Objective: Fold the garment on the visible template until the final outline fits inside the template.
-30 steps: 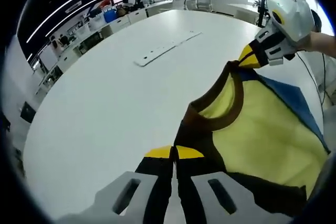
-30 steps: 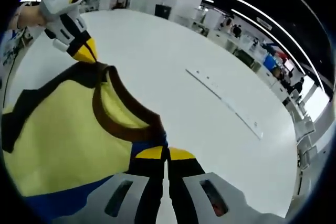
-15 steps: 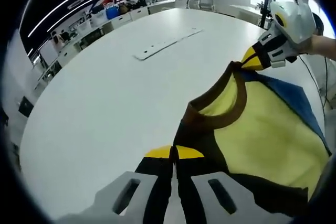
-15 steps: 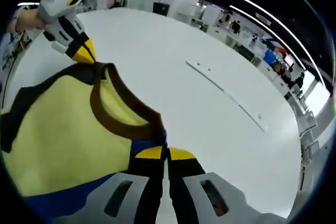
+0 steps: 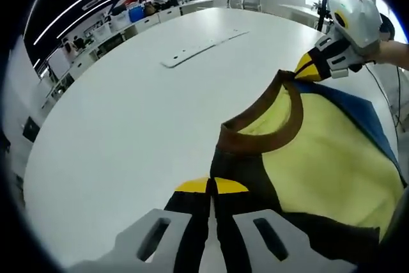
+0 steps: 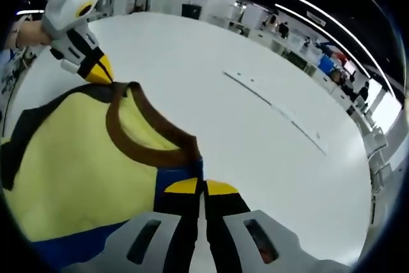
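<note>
Stretching wider since the earlier frame, the shirt [image 5: 319,151] spans lower right of the left gripper view over the white table [image 5: 128,113] — soft, light cloth, best held at the shoulders. Left gripper [image 5: 211,187] and right gripper [image 6: 203,187] each pinch a shoulder.

Yellow fabric garment [image 5: 319,164] with brown collar [image 5: 262,135] and blue panel [image 5: 358,116] is hanging stretched by its shoulders above the white counter [image 5: 128,119].

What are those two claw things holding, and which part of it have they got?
Both hold the yellow shirt. The left gripper pinches its dark shoulder beside the brown collar; the right gripper pinches the blue shoulder on the collar's other side.
</note>
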